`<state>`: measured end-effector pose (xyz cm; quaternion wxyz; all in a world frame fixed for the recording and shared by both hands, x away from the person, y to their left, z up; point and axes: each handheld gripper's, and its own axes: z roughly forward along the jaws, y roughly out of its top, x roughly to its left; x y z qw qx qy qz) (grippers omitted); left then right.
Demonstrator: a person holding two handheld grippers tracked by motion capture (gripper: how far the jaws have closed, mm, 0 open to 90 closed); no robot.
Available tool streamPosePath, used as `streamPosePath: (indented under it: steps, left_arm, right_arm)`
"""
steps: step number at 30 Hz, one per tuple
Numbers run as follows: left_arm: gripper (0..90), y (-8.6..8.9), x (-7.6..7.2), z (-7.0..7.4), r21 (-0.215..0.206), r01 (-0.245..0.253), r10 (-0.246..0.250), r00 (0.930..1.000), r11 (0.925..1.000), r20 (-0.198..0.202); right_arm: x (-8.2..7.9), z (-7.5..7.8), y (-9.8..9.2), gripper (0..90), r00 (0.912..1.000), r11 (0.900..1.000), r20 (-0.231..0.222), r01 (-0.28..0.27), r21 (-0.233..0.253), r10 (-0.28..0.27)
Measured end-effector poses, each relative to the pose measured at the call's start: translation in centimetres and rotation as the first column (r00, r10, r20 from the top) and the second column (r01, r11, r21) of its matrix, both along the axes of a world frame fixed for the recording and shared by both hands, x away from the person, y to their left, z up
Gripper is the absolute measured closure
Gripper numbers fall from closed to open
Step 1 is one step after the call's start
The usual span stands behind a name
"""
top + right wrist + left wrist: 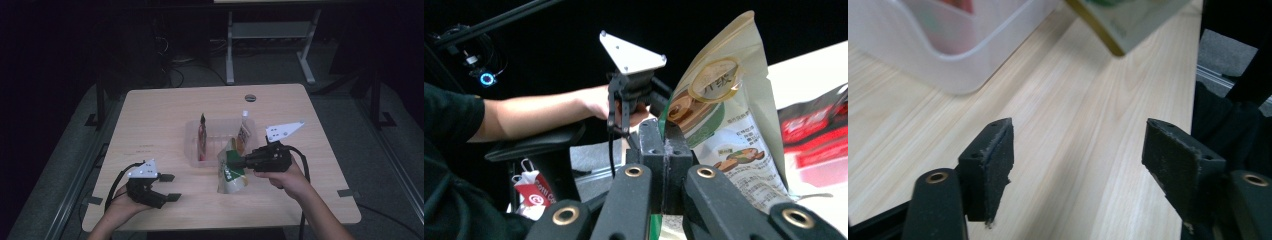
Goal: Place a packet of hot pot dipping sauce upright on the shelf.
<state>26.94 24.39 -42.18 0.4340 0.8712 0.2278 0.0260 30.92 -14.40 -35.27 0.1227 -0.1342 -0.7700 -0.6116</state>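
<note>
High view, clear bin [192,145] holding packets (two upright), right tool [239,162] gripping pouch [231,175]

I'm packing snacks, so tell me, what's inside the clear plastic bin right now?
In the clear plastic bin, a red packet stands upright at the left and a white-topped pouch at the right. The green snack bag and right gripper hide the near right corner.

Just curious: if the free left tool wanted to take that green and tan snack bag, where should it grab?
Probably the snack bag's flat lower edge, coming from the left: it's thin there, hangs near the open left gripper, and the right gripper already pinches one side.
</note>
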Motion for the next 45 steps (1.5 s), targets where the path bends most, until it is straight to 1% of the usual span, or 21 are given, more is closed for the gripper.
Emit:
streamPosePath:
  steps: [1,3,7,11,14,23,28,31,33,39,45]
  left_arm:
    - [27.4,0.1,0.0,-0.1,-0.003,-0.009,0.009,0.9999,1.0,-0.007]
    - [25.6,0.3,0.2,-0.2,0.007,-0.024,0.024,0.9997,0.9997,-0.011]
    - [24.0,0.6,0.6,-0.5,0.013,-0.039,0.039,0.999,0.9991,-0.02]
    - [24.0,0.7,0.7,-0.7,0.02,-0.047,0.047,0.9986,0.9987,-0.024]
    - [24.0,0.8,0.8,-0.8,0.019,-0.048,0.048,0.9984,0.9987,-0.029]
    - [24.0,0.8,0.9,-1.0,0.02,-0.055,0.055,0.9979,0.9983,-0.033]
    - [24.0,0.7,0.9,-1.1,0.023,-0.054,0.054,0.9979,0.9983,-0.036]
    - [24.0,0.6,1.0,-1.3,0.025,-0.049,0.05,0.9979,0.9985,-0.042]
    - [24.0,0.6,1.0,-1.3,0.036,-0.042,0.044,0.9983,0.9984,-0.038]
    - [24.0,0.6,1.1,-1.4,0.041,-0.043,0.045,0.9979,0.9982,-0.047]
    - [24.0,0.7,1.2,-1.5,0.043,-0.041,0.043,0.998,0.9982,-0.045]
  right_arm:
    - [0.1,0.3,0.0,90.0,0.9999,1.0,0.007,0.01,0.003,-0.01]
    - [0.4,0.8,0.0,90.0,0.9996,1.0,0.02,0.019,0.007,-0.02]
    - [0.9,1.8,0.1,90.0,0.9981,0.999,0.046,0.041,0.006,-0.041]
    - [1.4,2.8,0.4,90.0,0.9951,0.997,0.069,0.072,-0.016,-0.071]
    - [1.8,3.5,0.5,90.0,0.993,0.996,0.087,0.082,-0.033,-0.079]
    - [3.4,5.1,0.4,90.0,0.9851,0.991,0.121,0.126,-0.032,-0.122]
    - [4.4,5.8,0.4,90.0,0.9824,0.989,0.127,0.143,-0.031,-0.138]
    - [5.0,5.9,0.3,90.0,0.9817,0.988,0.12,0.153,-0.033,-0.148]
    - [5.5,5.9,0.3,90.0,0.9811,0.986,0.116,0.16,-0.037,-0.155]
    - [7.0,5.7,0.6,90.0,0.9809,0.982,0.094,0.177,-0.069,-0.171]
    - [8.4,5.1,1.0,90.0,0.9815,0.978,0.08,0.182,-0.107,-0.174]
